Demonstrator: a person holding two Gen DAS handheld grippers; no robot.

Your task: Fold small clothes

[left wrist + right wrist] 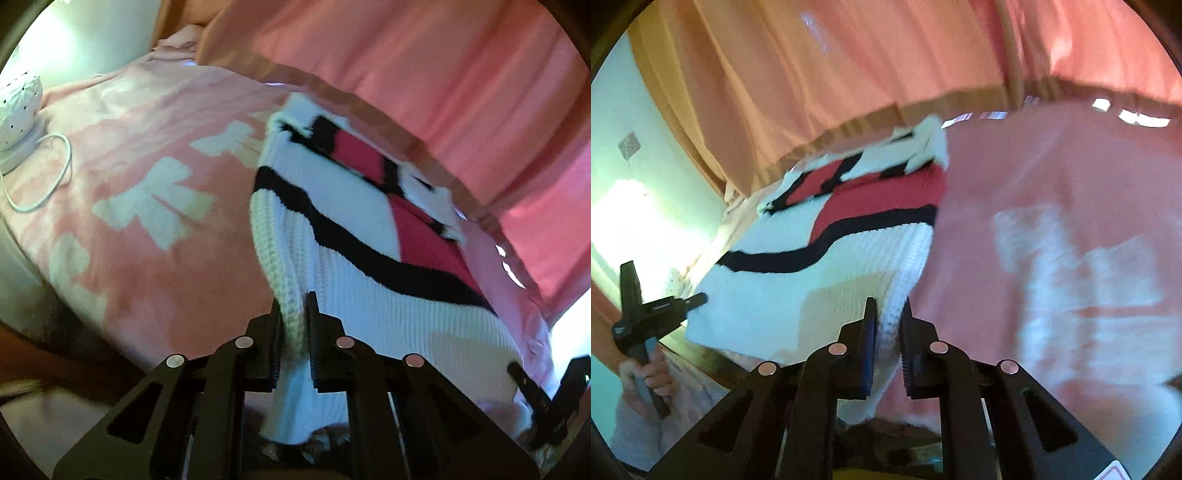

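Observation:
A small white knit sweater (pixel 354 280) with black stripes and red panels lies on a pink blanket (pixel 147 155). My left gripper (pixel 293 310) is shut on the sweater's ribbed left edge near its hem. In the right wrist view the sweater (pixel 812 280) stretches away from me, and my right gripper (pixel 888 314) is shut on its ribbed right edge near the hem. The hem hangs lifted between the two grippers. The right gripper shows at the lower right of the left wrist view (pixel 543 402), and the left gripper, held in a hand, at the left of the right wrist view (pixel 646 317).
The pink blanket with white patterns (pixel 1071 258) covers the bed. Pink-orange curtains (pixel 424 74) hang right behind the bed. A white dotted lamp (pixel 16 107) with a white cable (pixel 55 173) sits at the far left. A pale wall (pixel 613 122) with a socket stands on the left.

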